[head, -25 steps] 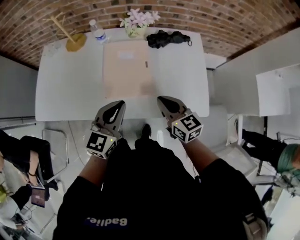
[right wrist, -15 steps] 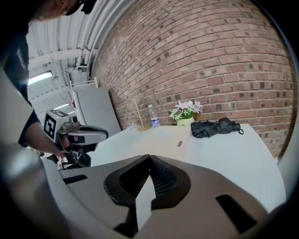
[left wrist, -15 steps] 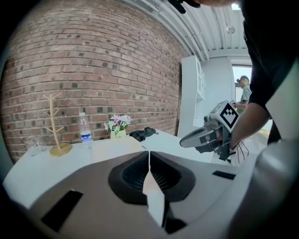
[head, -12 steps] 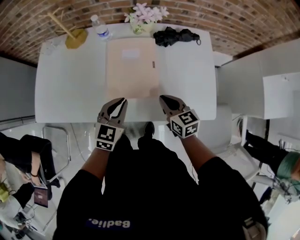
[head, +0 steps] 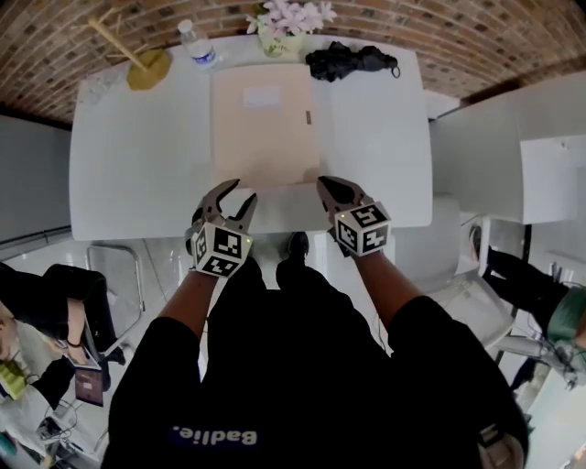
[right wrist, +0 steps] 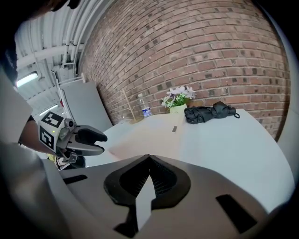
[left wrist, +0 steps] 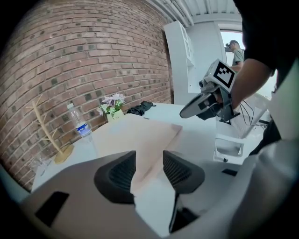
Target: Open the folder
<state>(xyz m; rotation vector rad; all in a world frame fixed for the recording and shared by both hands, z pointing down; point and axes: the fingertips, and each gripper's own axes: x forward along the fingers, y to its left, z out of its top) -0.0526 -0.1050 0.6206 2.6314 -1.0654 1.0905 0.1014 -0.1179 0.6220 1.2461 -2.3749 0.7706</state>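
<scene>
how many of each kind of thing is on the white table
folder: 1
water bottle: 1
potted flowers: 1
folded black umbrella: 1
wooden branch stand: 1
clear glass, faint: 1
total: 6

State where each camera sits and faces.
Head view: on the person's head, facing steeply down on table, folder, left gripper, right gripper, forearms.
Left gripper view: on the left gripper, facing the folder through jaws just opening, nothing gripped; right gripper shows.
Right gripper view: on the right gripper, over shut jaws toward brick wall; left gripper shows.
All share folder, bottle.
</scene>
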